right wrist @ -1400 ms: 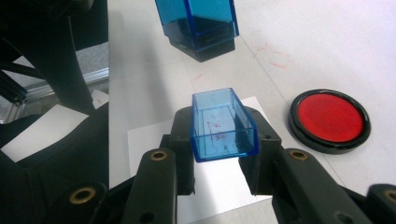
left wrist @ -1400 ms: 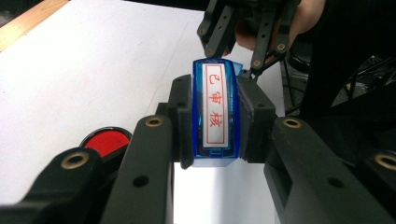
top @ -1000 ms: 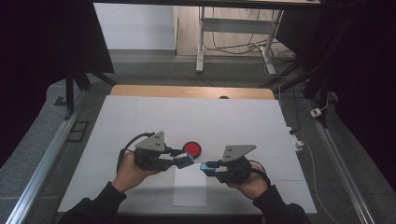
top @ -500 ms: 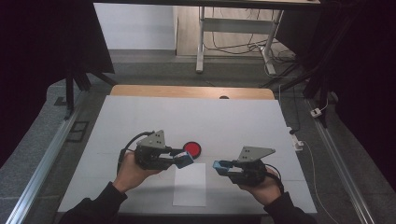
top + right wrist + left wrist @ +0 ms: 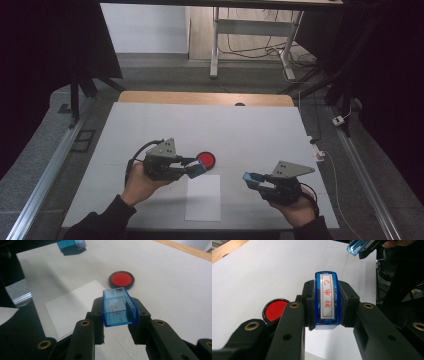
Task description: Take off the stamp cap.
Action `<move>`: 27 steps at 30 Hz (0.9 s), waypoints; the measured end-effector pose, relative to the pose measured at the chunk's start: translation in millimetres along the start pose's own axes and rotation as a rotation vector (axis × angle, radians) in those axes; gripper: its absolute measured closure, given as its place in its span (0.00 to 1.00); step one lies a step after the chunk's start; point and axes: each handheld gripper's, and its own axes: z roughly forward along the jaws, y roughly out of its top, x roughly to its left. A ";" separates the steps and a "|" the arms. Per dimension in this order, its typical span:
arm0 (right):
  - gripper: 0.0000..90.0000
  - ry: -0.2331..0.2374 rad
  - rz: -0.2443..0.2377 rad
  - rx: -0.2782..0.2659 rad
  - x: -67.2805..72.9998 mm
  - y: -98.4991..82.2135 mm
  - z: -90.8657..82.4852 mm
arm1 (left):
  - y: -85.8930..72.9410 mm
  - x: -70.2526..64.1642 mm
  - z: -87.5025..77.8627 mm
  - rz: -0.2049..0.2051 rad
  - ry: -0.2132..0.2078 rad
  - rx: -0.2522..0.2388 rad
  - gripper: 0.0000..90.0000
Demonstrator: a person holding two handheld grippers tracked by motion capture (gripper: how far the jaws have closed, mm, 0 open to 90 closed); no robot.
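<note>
We see the left gripper (image 5: 325, 315) clamping a blue stamp (image 5: 326, 300) beside the red ink pad (image 5: 205, 159); the right gripper (image 5: 117, 323) pinches its clear blue cap (image 5: 118, 307).

Bright table (image 5: 150, 125), dark surroundings, perhaps slight blur.

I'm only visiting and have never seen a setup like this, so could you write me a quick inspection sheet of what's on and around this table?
Surface: white table with a wooden strip along the far edge.
Job's things: blue stamp with red characters on its face; clear blue cap; red ink pad; white paper sheet near the front edge.
Clutter: nothing seen.
Grippers: left gripper clamps the stamp; right gripper clamps the cap, apart from the stamp.
Cables: black cable loops from the left gripper; more on the floor beyond.
Surroundings: metal desk frame, dark curtains.
</note>
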 end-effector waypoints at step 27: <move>0.77 -0.125 0.144 0.005 -13.5 -39.4 -43.2 | -0.9 4.5 0.6 -0.031 0.030 0.005 0.78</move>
